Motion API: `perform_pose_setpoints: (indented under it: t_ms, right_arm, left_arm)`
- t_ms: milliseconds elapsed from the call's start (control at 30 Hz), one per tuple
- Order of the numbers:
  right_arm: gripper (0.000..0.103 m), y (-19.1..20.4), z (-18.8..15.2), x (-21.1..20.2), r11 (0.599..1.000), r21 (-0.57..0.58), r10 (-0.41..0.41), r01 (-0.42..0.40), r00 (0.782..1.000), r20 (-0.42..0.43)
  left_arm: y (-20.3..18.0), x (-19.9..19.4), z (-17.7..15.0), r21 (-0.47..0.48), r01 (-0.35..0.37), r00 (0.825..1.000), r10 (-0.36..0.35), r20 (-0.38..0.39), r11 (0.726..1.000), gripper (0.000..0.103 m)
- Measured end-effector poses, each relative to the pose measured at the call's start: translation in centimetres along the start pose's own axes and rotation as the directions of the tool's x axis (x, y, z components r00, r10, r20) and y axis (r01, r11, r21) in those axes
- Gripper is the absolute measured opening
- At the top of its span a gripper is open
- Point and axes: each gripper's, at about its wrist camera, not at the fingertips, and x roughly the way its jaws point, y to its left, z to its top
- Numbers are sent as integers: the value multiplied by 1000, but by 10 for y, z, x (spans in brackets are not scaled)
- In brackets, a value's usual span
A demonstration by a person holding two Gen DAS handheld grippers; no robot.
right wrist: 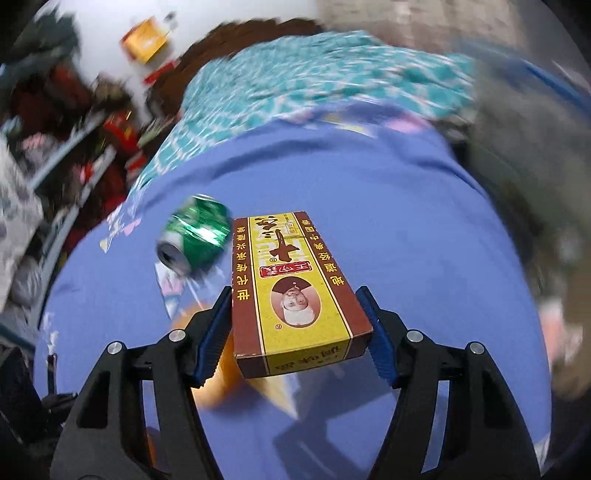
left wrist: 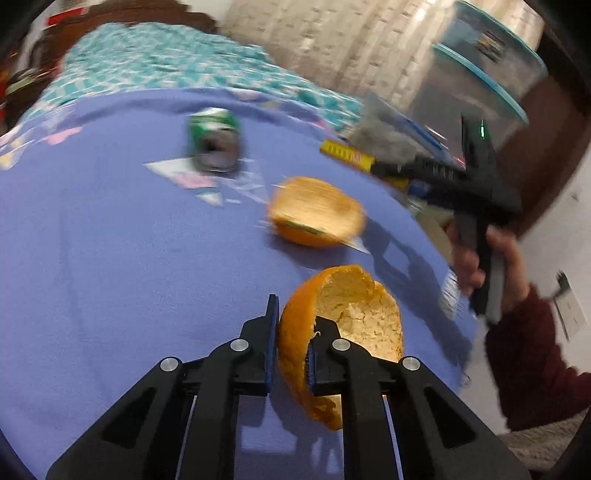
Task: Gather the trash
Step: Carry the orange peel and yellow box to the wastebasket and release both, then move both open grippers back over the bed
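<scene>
This is looking like a lived-in room of a home. A purple cloth (left wrist: 110, 258) with a pattern is covering the surface, and a teal patterned fabric (left wrist: 155, 62) is lying behind it. Clear storage tubs (left wrist: 491, 74) with teal lids are standing stacked by a tiled wall (left wrist: 332, 40), and crowded shelves (right wrist: 74, 140) are filling one side.

I count two orange peel halves (left wrist: 340, 317) (left wrist: 317, 212), one crushed green can (right wrist: 195, 236), one yellow and brown box (right wrist: 295, 291), and two clear plastic tubs (left wrist: 480, 96) (left wrist: 495, 26) stacked at the edge.
</scene>
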Motion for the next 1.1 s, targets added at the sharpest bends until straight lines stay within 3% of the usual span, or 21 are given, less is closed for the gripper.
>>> perform_pose_setpoints:
  t_ms: [133,233,500,600,667,700,733,767,800,933,1100]
  right_arm:
    - [67,-64,-63,-47,988,147,-44,34,997,67]
    - [67,-95,-86,-73,976,199,-110,83,986,128]
    - [67,-190,-67,-110,922,364,-232,135,944,236]
    - [67,-223,-54,-108,890,437,-257,133,937,237]
    - [68,-243,-46,-101,875,474,-236,104,944,229]
    - [70,-248,-44,-96,867,488,-233,100,947,220]
    - [78,-253,-43,-93,859,502,-234,100,949,212]
    - [81,-259,-45,-93,842,528,-255,108,943,214]
    - [82,-260,-48,-96,834,541,-268,110,938,221]
    - [82,-249,-72,-112,822,565,-279,78,919,279]
    - [82,-208,-100,-102,842,539,-191,8,939,285]
  left_arm:
    - [-40,30,3,58,81,994,-76,-84,995,11]
    - [-73,61,16,107,117,984,-101,-147,987,11]
    - [-192,172,88,216,181,966,-133,-220,959,11]
    - [-237,210,118,277,162,973,-106,-206,947,11]
    - [-264,234,133,310,134,979,-78,-188,941,11]
    - [-277,249,141,323,123,981,-66,-184,938,18]
    - [-288,264,150,332,115,981,-53,-189,936,46]
    - [-297,277,155,339,93,981,-28,-192,936,61]
    - [-303,285,159,335,70,984,-9,-180,940,66]
    - [-304,277,159,328,111,983,-55,-175,938,66]
    - [-280,233,135,374,108,987,-55,-152,921,66]
